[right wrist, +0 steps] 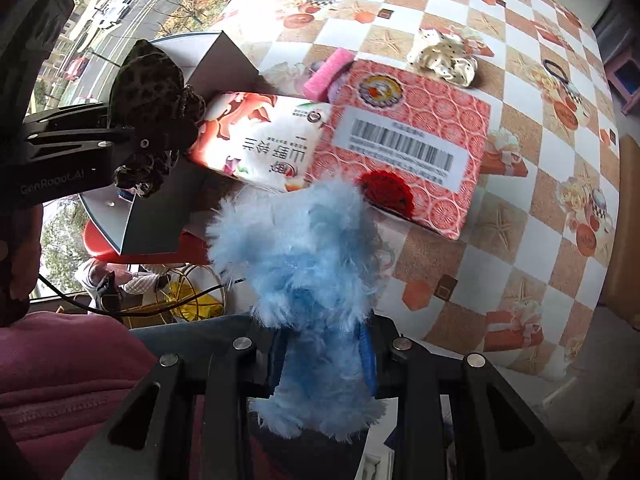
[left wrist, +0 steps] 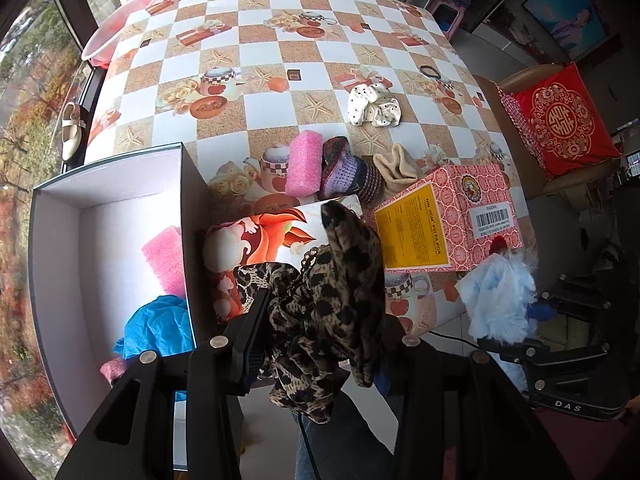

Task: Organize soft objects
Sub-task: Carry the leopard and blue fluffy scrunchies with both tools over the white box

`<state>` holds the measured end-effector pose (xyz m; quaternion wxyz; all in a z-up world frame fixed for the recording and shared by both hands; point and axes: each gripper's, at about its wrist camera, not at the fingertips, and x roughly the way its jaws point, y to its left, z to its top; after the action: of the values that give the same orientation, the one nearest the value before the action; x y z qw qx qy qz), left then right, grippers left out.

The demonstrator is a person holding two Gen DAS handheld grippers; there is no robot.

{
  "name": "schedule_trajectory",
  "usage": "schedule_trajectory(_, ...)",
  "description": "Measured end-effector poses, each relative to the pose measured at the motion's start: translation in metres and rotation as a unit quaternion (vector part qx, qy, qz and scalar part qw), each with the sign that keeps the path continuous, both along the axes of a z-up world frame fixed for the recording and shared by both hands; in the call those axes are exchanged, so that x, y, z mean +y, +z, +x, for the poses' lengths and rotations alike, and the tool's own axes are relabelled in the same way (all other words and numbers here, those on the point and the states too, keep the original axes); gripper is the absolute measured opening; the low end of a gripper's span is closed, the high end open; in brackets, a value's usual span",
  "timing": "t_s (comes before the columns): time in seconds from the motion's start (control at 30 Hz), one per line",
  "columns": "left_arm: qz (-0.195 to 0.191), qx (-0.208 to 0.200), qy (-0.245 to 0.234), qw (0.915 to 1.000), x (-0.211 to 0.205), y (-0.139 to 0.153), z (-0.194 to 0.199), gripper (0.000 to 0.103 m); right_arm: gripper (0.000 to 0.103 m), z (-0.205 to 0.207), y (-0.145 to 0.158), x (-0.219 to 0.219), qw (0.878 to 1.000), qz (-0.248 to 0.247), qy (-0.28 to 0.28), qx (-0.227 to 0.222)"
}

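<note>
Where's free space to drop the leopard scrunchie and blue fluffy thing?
Free: the far half of the grey box, beyond the pink sponge; and bare tablecloth beyond the polka-dot scrunchie. Crowded: the near strip, where the red box, floral box, knit item and beige cloth cluster.

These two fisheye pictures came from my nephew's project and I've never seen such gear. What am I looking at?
No robot: a person holds one pair of tongs in each hand, with a camera on each looking along its fingers. The left view shows the left tongs shut on a leopard-print scarf, beside an open grey box holding pink foam and blue cloth. The right view shows the right tongs shut on a fluffy blue toy. On the checkered table lie two cartons, a polka-dot cloth and a knitted hat.
</note>
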<state>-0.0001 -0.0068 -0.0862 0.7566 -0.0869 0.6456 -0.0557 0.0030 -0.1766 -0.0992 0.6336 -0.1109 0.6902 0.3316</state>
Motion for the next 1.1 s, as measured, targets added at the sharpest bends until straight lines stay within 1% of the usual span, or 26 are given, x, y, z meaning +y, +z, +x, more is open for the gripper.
schedule_trajectory(0.17,0.000,-0.012,0.057,0.9983,0.033,0.007,-0.012,0.046,0.032,0.009,0.017,0.035,0.999,0.007,0.035,-0.029)
schedule_trajectory(0.37,0.007,-0.021,0.136,0.9905,0.076,0.010,-0.029,0.046,0.032,0.020,0.035,0.077,0.996,0.013,0.071,-0.058)
schedule_trajectory(0.6,0.025,-0.019,0.224,0.9741,0.126,0.007,-0.056,0.046,0.032,0.024,0.050,0.136,0.987,0.029,0.136,-0.079)
schedule_trajectory(0.83,0.041,-0.012,0.298,0.9537,0.164,-0.003,-0.080,0.046,0.032,0.020,0.055,0.197,0.977,0.048,0.190,-0.086)
schedule_trajectory(0.93,0.048,-0.003,0.317,0.9473,0.172,-0.011,-0.085,0.046,0.032,0.018,0.053,0.220,0.973,0.052,0.210,-0.085)
schedule_trajectory(1.1,0.053,0.009,0.335,0.9407,0.176,-0.022,-0.091,0.046,0.032,0.019,0.044,0.247,0.970,0.049,0.226,-0.079)
